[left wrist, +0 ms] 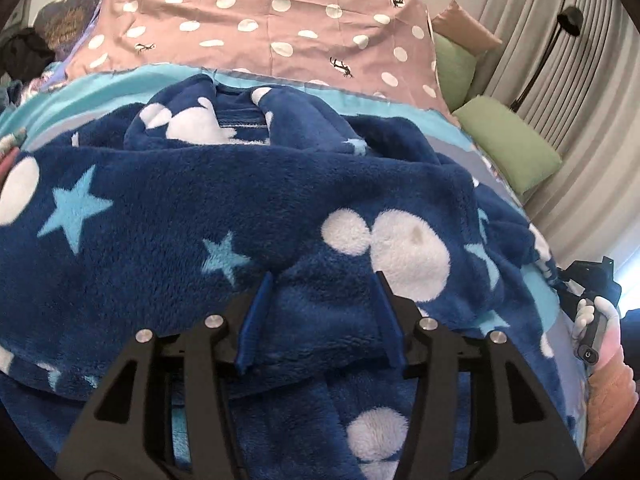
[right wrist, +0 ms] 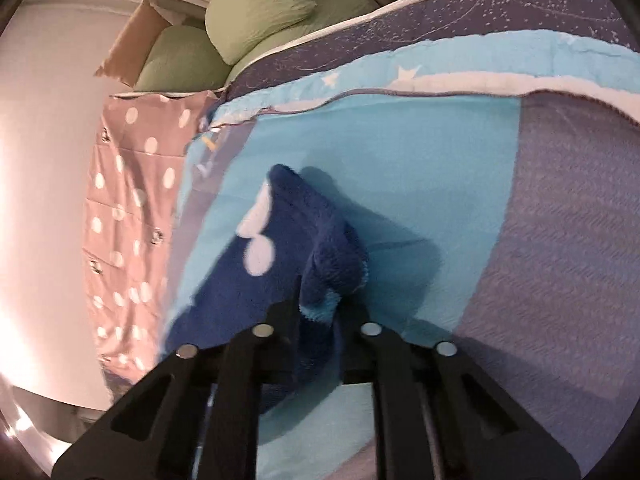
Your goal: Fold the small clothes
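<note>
While right gripper [right wrist: 320, 300] pinches fleece garment [right wrist: 304, 232], left gripper [left wrist: 324, 280] gapes w/ fleece btwn

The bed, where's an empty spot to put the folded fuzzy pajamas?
Free: the light-blue and grey bedspread right of the right gripper, up to its white edge. Crowded: the fleece garment fills the middle under the left gripper; green pillows crowd the corner.

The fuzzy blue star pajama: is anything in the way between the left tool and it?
No, nothing visible. The left tool stands open right on the fuzzy blue pajama, with fleece between its fingers. The right tool is already shut on a corner.
</note>
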`<state>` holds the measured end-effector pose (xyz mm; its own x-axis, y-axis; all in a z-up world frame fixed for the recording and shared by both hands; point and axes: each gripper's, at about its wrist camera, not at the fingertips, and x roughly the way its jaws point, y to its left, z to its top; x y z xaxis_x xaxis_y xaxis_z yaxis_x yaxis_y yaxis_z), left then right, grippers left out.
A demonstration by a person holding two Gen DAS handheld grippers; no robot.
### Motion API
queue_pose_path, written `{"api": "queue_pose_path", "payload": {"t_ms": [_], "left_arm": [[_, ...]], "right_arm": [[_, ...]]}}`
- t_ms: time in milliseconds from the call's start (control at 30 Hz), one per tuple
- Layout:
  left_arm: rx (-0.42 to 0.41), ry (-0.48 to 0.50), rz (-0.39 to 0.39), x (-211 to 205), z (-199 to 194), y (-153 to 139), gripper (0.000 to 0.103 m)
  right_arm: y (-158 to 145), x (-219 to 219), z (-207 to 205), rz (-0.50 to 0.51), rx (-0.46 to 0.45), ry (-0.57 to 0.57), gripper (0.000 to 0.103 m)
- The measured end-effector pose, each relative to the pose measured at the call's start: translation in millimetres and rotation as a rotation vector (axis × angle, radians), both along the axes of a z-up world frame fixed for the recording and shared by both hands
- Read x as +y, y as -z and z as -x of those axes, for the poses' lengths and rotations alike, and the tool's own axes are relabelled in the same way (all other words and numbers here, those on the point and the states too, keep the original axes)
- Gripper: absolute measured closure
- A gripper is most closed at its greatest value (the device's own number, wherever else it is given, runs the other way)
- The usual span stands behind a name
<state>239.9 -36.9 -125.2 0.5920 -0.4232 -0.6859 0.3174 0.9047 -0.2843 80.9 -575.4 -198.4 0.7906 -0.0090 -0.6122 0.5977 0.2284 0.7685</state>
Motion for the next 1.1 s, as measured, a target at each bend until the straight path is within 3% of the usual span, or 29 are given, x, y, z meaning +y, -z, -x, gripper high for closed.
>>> {"api": "queue_pose_path", "payload": {"t_ms": [67,167,267,433,600,700,900,1100], "left_arm": [[0.001,-0.002,0.018,2.2,-0.5,0.6,0.051],[0.000,-0.001,0.030,2.2,-1.3,1.3,0.051],[0.002,0.000,0.063,6.7,-2.0,1.3,0.051],[0.022,0.007,0.205,26.4,-5.2,3.7,0.052],[0.053,0.025,0.362,45.3,-10.0,6.3,0.054],[0.087,0.035,0.477,58.2,-14.8,8.8,0.057],[0.155,0.050,0.653,72.3,-24.6,14.7,0.058],[0.200,0.112,0.745,67.2,-30.8,15.5,0.043]], "right_arm": [[-17.6,5.1,-1.7,0.033,-0.043,-0.021,0.091],[-69.0,35.9,-23.2,0.133,-0.148,-0.128,0.091],[-116.0,96.6,-55.2,0.204,-0.251,-0.301,0.091],[-156.2,213.5,-99.3,0.282,-0.343,-0.582,0.091],[-158.4,315.5,-127.0,0.353,-0.327,-0.840,0.091],[-152.2,357.7,-130.0,0.447,-0.292,-0.943,0.091],[-133.4,394.8,-123.6,0.650,-0.205,-1.040,0.089],[-114.8,423.8,-107.3,0.782,-0.170,-1.128,0.088]]}}
